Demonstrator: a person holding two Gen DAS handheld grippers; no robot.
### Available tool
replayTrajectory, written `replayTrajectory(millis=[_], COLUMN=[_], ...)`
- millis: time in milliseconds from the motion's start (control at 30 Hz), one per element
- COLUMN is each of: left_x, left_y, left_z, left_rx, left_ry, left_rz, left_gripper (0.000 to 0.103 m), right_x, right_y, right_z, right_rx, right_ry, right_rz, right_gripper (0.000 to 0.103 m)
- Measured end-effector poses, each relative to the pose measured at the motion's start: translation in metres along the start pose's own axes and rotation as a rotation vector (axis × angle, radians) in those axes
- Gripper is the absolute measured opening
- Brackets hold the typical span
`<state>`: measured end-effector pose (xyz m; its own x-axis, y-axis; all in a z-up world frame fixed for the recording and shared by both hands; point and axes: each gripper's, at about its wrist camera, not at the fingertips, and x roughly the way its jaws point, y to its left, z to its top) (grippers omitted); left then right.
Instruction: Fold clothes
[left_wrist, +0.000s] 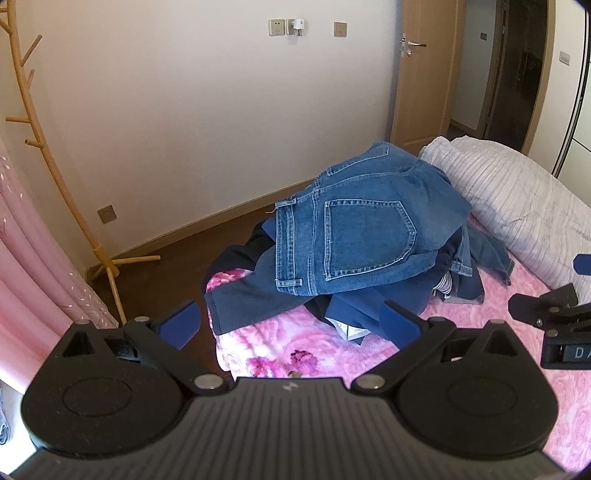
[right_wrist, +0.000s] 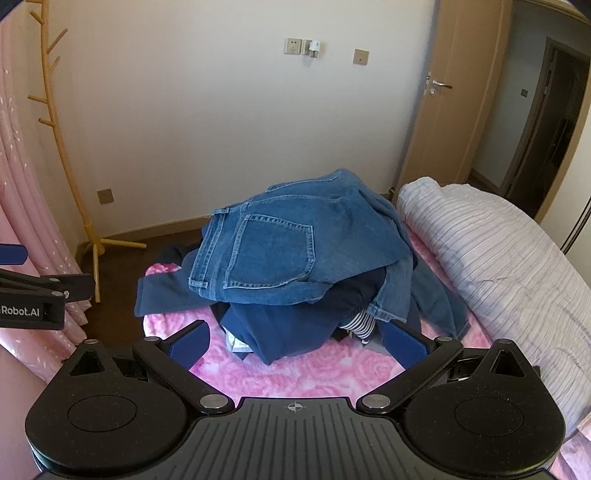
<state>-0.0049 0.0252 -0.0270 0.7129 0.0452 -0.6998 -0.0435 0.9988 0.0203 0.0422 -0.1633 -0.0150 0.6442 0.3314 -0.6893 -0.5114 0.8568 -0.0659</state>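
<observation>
We hold the left tongs (left_wrist: 290, 325) wide open, blue pads spread far apart and gripping nothing, hovering above the near edge of the bed (left_wrist: 325, 354) close to its left corner. The right tongs (right_wrist: 295, 341) are spread just as wide and equally empty, level beside the left ones, a little further along that same near edge. Neither touches any cloth.

Just beyond both sets of pads sits the pile of clothes, heaped near the bed's left edge on the pink rose-patterned cover. On top lie the jeans (left_wrist: 354, 229), seat upward with a back pocket showing and the waistband turned toward the left edge, draped loosely over the rest. Beneath them is a navy garment (left_wrist: 251, 299), one part reaching out to the left corner of the bed, and a striped piece (right_wrist: 360, 321) peeks out low on the right of the heap. A rolled grey-striped duvet (right_wrist: 498, 251) lies along the right side of the bed, just beside the pile.

We judge that folding has not begun: nothing is laid flat. The next move calls for taking the jeans by the waistband, one set of tongs at each end, lifting them clear of the heap and spreading them on the open stretch of bed nearest us.
</observation>
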Motion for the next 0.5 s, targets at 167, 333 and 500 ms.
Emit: replayTrajectory(millis=[167,333,500], left_x=[-0.0030,-0.0051,-0.0072], left_y=[0.0004,-0.0009,-0.0016], left_z=[0.0000,-0.0008,-0.0029], left_rx=[-0.006,-0.003,-0.005], left_ry=[-0.003,0.003,0.006], left_rz=[0.010,0.006,0.020], left_gripper=[0.102,0.102,0.102], right_x=[-0.0015,0.0010,0.0030], right_y=[-0.0017,0.0012,-0.0008], right_z=[-0.0013,-0.0066,-0.0063], right_rx=[0.000,-0.005,0.001], right_ry=[0.001,-0.011,-0.004], right_rz=[0.006,0.012,0.021], right_gripper=[0.103,0.103,0.103])
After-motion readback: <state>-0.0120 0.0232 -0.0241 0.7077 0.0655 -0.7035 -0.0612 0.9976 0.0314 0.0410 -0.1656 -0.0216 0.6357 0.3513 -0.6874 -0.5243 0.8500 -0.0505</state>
